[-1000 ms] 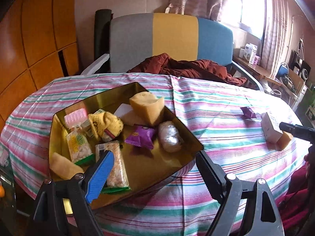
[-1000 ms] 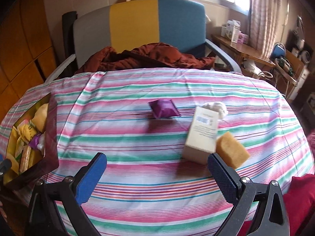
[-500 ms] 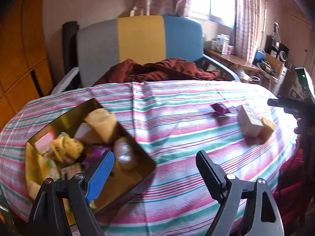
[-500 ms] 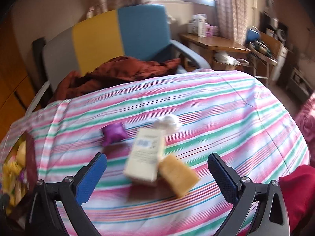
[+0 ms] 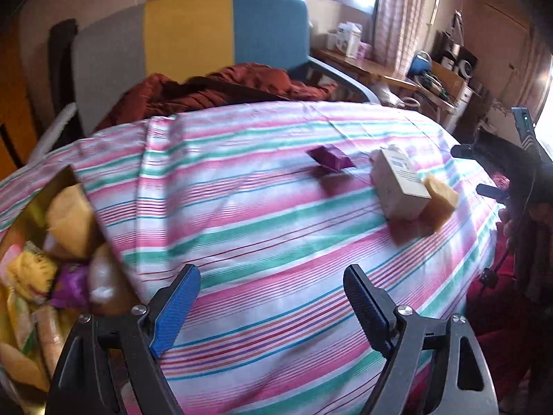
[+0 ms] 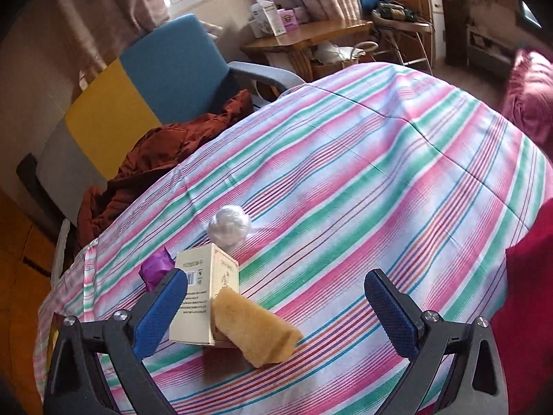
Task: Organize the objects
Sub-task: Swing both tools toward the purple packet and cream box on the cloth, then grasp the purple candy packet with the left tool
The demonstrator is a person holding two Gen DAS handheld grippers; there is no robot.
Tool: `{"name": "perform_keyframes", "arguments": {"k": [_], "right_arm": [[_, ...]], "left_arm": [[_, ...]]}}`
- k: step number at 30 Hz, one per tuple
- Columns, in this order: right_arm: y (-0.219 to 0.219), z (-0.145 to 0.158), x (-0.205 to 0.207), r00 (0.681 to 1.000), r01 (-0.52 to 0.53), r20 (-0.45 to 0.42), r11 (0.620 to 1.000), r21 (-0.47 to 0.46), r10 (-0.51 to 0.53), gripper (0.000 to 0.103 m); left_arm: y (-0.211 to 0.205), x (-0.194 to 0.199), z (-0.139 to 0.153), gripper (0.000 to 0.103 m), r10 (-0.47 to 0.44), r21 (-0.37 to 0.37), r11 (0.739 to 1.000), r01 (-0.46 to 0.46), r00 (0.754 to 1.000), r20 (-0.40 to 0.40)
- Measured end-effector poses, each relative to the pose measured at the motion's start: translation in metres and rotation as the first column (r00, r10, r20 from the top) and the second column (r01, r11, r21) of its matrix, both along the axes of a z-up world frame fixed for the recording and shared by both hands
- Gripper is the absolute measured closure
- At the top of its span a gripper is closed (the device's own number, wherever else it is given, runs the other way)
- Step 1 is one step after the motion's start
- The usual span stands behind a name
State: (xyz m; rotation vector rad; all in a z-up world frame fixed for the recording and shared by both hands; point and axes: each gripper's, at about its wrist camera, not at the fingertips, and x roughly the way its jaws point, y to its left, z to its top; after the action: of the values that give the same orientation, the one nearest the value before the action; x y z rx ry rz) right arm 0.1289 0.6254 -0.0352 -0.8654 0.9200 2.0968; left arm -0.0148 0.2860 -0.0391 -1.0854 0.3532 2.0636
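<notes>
A cream box (image 6: 204,297) lies on the striped tablecloth with a yellow sponge (image 6: 257,332) against it, a purple packet (image 6: 155,271) behind and a clear-wrapped ball (image 6: 229,225) beyond. My right gripper (image 6: 276,307) is open and empty, just in front of the sponge. My left gripper (image 5: 273,297) is open and empty over the cloth. In the left wrist view the box (image 5: 401,185), sponge (image 5: 440,197) and packet (image 5: 330,158) lie at the right, and the gold tray (image 5: 60,180), filled with snacks and sponges, at the left edge.
A grey, yellow and blue chair (image 5: 193,31) with a rust-red jacket (image 5: 221,86) stands behind the table. A wooden side table (image 6: 304,34) with boxes is further back. A pink cushion (image 6: 528,93) lies at the right. The table drops off close to both grippers.
My left gripper has swung right, away from the tray, which now sits at the left edge. My right gripper has moved closer to the box and sponge and turned right.
</notes>
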Motion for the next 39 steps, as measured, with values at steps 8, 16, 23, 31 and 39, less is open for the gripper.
{"name": "perform_keyframes", "arguments": {"k": [8, 16, 23, 31, 39], "right_arm": [[0.005, -0.004, 0.004, 1.000, 0.002, -0.031, 0.999, -0.047, -0.003, 0.000], [0.004, -0.009, 0.000, 0.999, -0.033, -0.044, 0.996, -0.079, 0.029, 0.000], [0.008, -0.012, 0.000, 0.997, -0.042, -0.074, 0.993, -0.115, 0.034, 0.000], [0.010, -0.017, -0.004, 0.996, -0.056, -0.074, 0.989, -0.135, 0.046, 0.000], [0.012, -0.020, -0.004, 0.997, -0.046, -0.060, 0.990, -0.132, 0.038, 0.000]], "left_arm": [[0.052, -0.011, -0.010, 0.022, -0.057, -0.032, 0.998, 0.057, 0.998, 0.007], [0.120, -0.027, -0.010, 0.022, -0.209, -0.114, 0.974, 0.197, 0.973, -0.100], [0.184, -0.045, -0.021, 0.021, -0.392, -0.191, 0.911, 0.367, 0.913, -0.115], [0.226, -0.070, -0.051, 0.021, -0.447, -0.287, 0.869, 0.402, 0.887, -0.113], [0.214, -0.084, -0.068, 0.067, -0.351, -0.171, 0.922, 0.347, 0.936, 0.004]]}}
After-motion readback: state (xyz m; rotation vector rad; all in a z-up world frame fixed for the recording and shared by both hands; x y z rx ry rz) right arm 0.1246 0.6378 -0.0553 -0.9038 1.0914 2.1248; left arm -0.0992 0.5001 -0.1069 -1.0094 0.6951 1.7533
